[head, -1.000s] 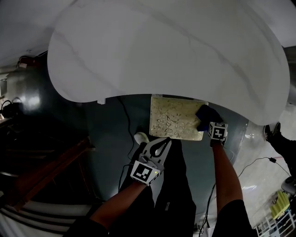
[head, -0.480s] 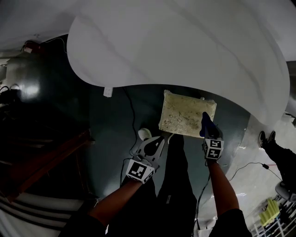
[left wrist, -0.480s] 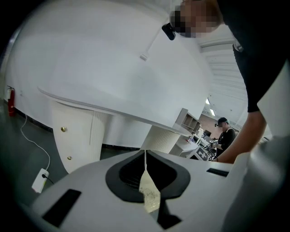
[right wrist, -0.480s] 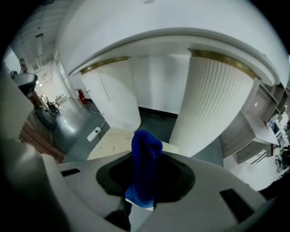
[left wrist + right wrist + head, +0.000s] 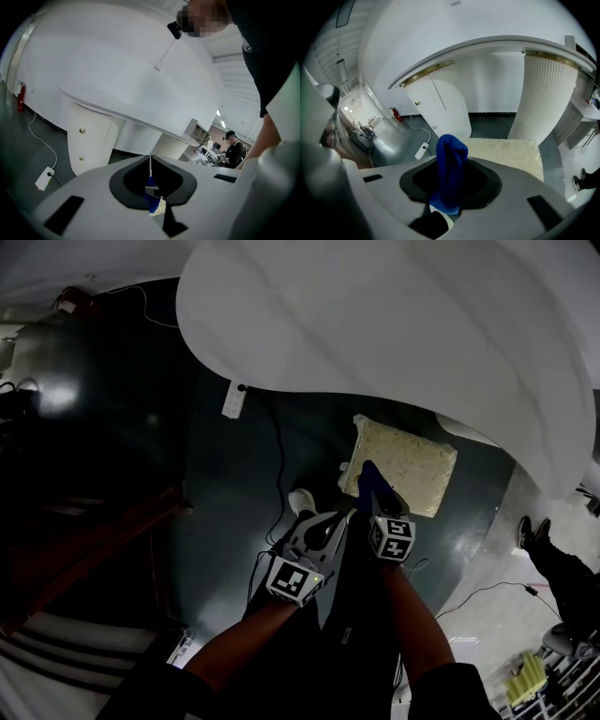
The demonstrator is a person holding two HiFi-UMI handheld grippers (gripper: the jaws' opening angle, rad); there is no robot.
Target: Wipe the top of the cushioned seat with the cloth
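Cloth at the seat's (image 5: 412, 463) near left corner.
The right gripper (image 5: 372, 491), clamped on the blue cloth (image 5: 367, 474), has swept from the seat's right side to its left edge, so one pass across the top looks done. The left gripper (image 5: 330, 523) hangs just left of the seat, jaws closed and empty.

The left forearm (image 5: 234, 643) and right forearm (image 5: 412, 615) reach forward from the near edge, close together. The left gripper (image 5: 337, 519) angles far-right, its jaws pressed together on nothing. Just to its right, the right gripper (image 5: 373, 495) is clamped on a blue cloth (image 5: 449, 173).
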